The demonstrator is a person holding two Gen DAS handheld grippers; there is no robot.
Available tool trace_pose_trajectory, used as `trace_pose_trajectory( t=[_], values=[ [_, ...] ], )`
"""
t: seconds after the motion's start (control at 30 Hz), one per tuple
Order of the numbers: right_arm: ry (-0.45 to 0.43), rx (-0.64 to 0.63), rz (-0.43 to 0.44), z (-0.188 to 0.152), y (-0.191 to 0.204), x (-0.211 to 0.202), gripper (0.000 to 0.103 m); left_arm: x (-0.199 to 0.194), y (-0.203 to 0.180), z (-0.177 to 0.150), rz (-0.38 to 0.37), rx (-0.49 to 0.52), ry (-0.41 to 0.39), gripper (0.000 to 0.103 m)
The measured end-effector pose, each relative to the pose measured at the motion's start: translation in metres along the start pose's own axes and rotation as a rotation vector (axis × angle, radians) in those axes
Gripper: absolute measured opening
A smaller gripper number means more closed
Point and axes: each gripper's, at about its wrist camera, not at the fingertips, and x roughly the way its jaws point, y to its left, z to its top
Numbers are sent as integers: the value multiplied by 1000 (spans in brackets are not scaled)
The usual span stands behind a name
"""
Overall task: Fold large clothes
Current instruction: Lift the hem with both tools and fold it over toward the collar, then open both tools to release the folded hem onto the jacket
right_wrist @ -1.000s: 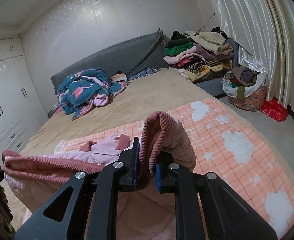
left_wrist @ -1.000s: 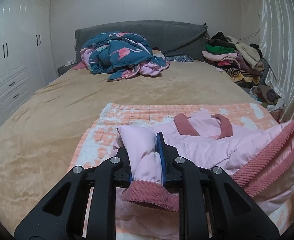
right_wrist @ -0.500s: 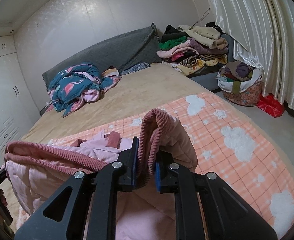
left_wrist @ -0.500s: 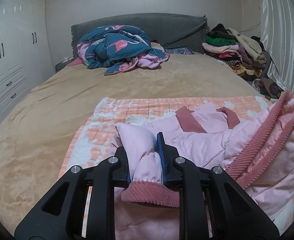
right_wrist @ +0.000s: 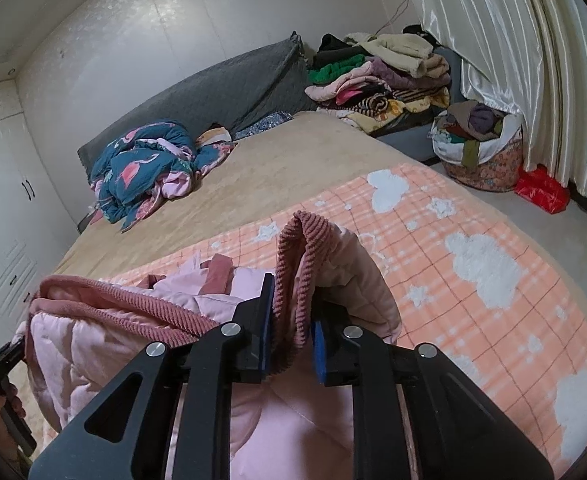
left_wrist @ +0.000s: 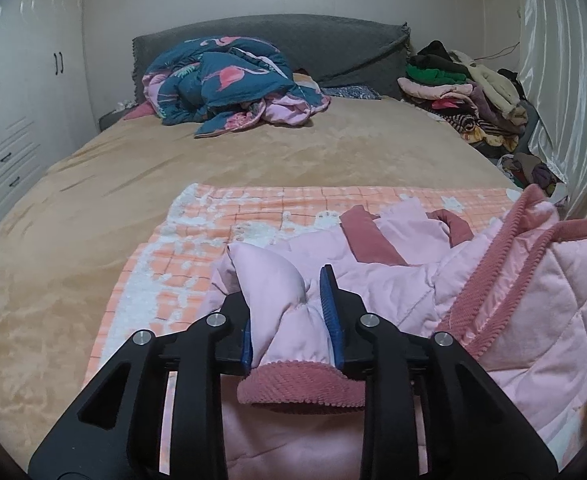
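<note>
Both tools are opening, left tool [left_wrist: 286,312] and right tool [right_wrist: 293,322] with jacket [left_wrist: 413,292] fabric between them; floor basket [right_wrist: 489,160] stuffed with clothes.

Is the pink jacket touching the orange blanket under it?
Touching. In the left wrist view the pink jacket lies flat on the orange blanket, no gap showing.

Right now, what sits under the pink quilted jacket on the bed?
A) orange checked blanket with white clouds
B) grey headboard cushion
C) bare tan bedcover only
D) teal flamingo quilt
A: the pink quilted jacket lies on the orange checked blanket with white clouds, which is spread over the tan bedcover; the teal flamingo quilt is bunched far off by the headboard.
</note>
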Motion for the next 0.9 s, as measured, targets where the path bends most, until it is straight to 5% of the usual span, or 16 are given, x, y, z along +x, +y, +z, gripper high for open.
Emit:
trace_pose_trajectory(
  t=[0.4, 0.47, 0.5, 0.53, 0.9],
  values=[
    [44, 25, 20, 0, -6, 12, 31, 17, -6, -1, -23, 12, 29, 26],
    [30, 43, 42, 1, -9, 11, 57, 17, -5, -1, -23, 13, 29, 26],
    [7, 56, 39, 1, -9, 8, 86, 17, -5, -1, -25, 11, 27, 26],
    [-19, 55, 32, 1, -9, 4, 93, 16, -6, -1, -28, 8, 27, 26],
    [18, -95, -68, -16, 1, 4, 97, 16, -10, -2, -38, 8, 20, 32]
  ],
)
